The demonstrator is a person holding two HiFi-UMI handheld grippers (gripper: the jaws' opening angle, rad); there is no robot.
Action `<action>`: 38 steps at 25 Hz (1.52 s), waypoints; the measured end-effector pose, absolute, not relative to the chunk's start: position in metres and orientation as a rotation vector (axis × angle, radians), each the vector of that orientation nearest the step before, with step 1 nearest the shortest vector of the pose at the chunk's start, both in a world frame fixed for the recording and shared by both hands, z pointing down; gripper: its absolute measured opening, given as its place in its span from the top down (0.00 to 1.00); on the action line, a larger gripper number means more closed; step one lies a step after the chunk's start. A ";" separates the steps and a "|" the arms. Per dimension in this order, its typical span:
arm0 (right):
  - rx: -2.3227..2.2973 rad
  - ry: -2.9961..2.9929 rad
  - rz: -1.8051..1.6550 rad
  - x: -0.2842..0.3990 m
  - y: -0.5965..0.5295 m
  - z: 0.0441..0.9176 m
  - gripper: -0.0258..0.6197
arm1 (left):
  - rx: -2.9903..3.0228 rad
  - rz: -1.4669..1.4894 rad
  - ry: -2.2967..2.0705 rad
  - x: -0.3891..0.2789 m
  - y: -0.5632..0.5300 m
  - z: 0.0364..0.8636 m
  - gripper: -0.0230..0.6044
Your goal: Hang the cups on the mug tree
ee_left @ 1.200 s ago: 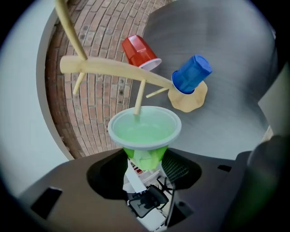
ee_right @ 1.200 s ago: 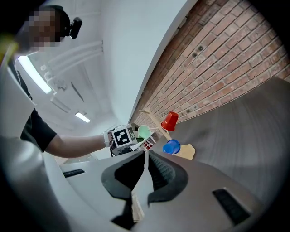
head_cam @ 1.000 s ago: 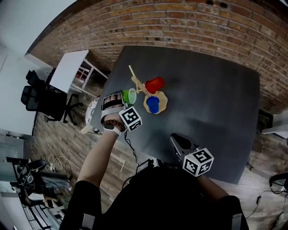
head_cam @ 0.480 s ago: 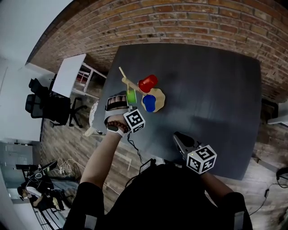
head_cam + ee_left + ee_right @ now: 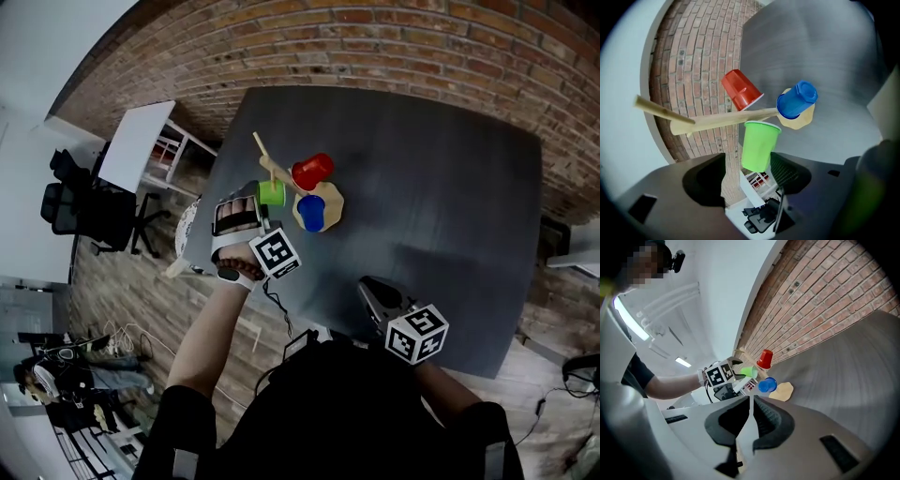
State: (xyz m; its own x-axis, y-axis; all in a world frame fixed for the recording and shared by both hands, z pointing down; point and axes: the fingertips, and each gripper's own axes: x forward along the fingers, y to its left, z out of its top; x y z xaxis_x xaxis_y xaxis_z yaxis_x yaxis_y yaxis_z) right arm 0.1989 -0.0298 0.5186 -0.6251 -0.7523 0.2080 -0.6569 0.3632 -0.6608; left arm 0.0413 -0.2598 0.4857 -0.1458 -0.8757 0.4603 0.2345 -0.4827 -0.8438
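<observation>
**Green cup hung**

The green cup hangs on the mug tree with the red cup and blue cup. Your left gripper has just been opening its jaws. They stand wide around the cup's base, seemingly not touching it. Your right gripper is closed and empty.

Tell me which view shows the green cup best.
Left gripper view: the green cup is close, central, whole, hung on the mug tree. Head view shows it small from above; right gripper view, a tiny distant patch.
</observation>
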 end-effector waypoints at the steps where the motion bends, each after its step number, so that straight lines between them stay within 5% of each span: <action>1: -1.292 2.493 -1.112 0.196 -0.030 0.518 0.88 | -1.312 -1.724 0.798 0.042 -0.257 0.482 0.51; 9: -1.309 2.575 -1.077 0.166 -0.039 0.504 0.88 | -1.519 -1.554 1.021 0.020 -0.229 0.429 0.50; 17: -1.386 2.602 -1.057 0.143 -0.058 0.485 0.88 | -1.963 -0.977 1.170 0.019 -0.138 0.385 0.52; 20: -1.402 2.634 -0.992 0.125 -0.067 0.463 0.88 | -2.385 -0.697 1.259 0.014 -0.108 0.378 0.77; 25: -1.396 2.666 -0.796 0.102 -0.084 0.398 0.88 | -2.928 -0.125 1.425 0.006 -0.078 0.363 0.92; 38: -1.351 2.812 -0.392 0.033 -0.052 0.344 0.88 | -3.147 -0.207 1.246 -0.003 -0.057 0.376 0.93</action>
